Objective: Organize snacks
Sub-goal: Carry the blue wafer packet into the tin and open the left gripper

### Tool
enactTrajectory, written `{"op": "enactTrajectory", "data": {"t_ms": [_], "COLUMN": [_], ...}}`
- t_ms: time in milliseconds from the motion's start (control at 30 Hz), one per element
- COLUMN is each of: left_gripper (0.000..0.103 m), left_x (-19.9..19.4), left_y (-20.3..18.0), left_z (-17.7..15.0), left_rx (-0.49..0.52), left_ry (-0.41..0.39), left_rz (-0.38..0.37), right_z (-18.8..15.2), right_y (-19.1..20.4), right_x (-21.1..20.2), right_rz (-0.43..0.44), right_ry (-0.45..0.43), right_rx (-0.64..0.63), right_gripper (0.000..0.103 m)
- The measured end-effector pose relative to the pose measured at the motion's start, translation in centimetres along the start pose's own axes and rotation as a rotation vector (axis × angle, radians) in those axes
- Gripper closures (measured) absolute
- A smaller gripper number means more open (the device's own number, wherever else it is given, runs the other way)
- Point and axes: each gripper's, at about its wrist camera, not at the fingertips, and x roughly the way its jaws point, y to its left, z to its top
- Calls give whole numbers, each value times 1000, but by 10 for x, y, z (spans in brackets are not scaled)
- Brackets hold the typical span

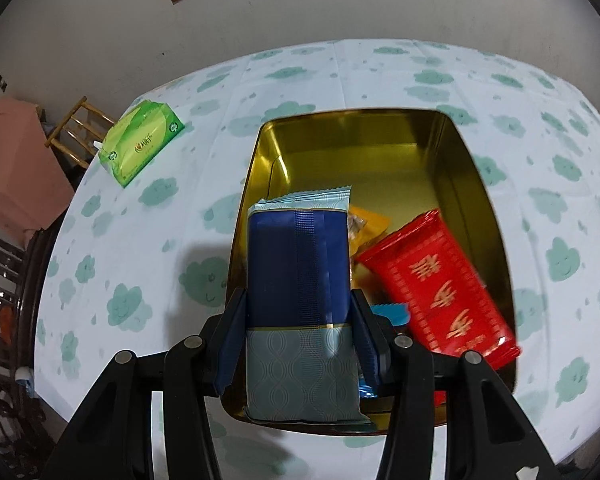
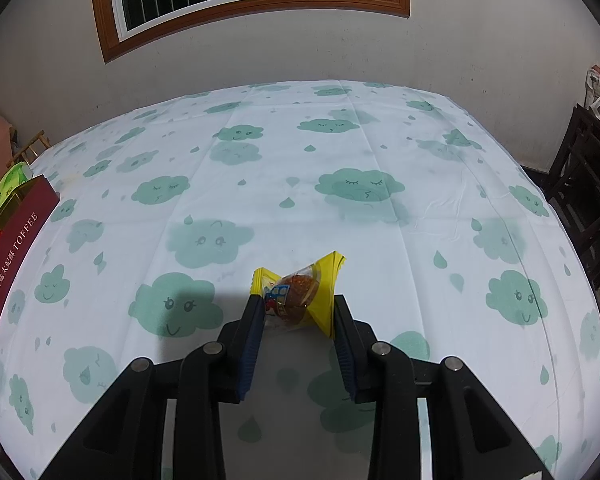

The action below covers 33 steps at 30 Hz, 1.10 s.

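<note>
**Blue pack over the tin, yellow snack waiting**

Tabletop [image 2: 300, 208]: white cloth with green clouds, running back to the wall under the window.

Gold tin [image 1: 472, 184]: open, no lid in sight, sitting in from the near edge of the tabletop. Its outer wall reads dark red with "TOFFEE" lettering in the right wrist view, at the left edge. The far half of the floor is bare. The near half holds a red pack [image 1: 440, 284] leaning against the right wall, an orange wrapper [image 1: 366, 226] behind it, and a small blue wrapper [image 1: 392, 312] low in the middle. 3 items inside that I can count.

Blue-and-grey pack [image 1: 298, 304]: pinched across its width by the left tool [image 1: 298, 344], pads pressing both long sides. It hangs above the tin's near-left part, not yet set down.

Green tissue pack [image 1: 140, 140]: near the far-left corner of the tabletop, well apart from the tin.

Yellow snack [image 2: 300, 300]: small wrapped piece pinched by the right tool [image 2: 298, 320], over open cloth toward the near edge.

Doing this step well, as I judge it: lower the blue pack along the left wall where the floor looks free, keep it clear of the red pack, let it touch bottom before spreading the pads. Lay it flat, so room remains for the yellow snack.
</note>
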Motion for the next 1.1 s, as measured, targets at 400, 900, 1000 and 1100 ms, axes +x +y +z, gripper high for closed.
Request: {"op": "enactTrajectory", "data": {"t_ms": [400,900,1000,1100], "left_gripper": [57,43,39,36], "left_x": [11,-2,-8,-15], "left_y": [-4,-3,-2,-3], "left_z": [0,2,2,0], "left_rx": [28,32,21,17], "left_ry": [0,-45,-60,-76], "left_rz": [13,40,42,51], "right_z": [0,0,-1,-1], "right_y": [2,3,1,2], "right_x": [1,1,0,0], "right_rz": [-8,-18,-21,-27], "right_ry": [1,1,0,-2], "right_rx": [-7,-13,-5,3], "right_gripper": [68,68,69,69]}}
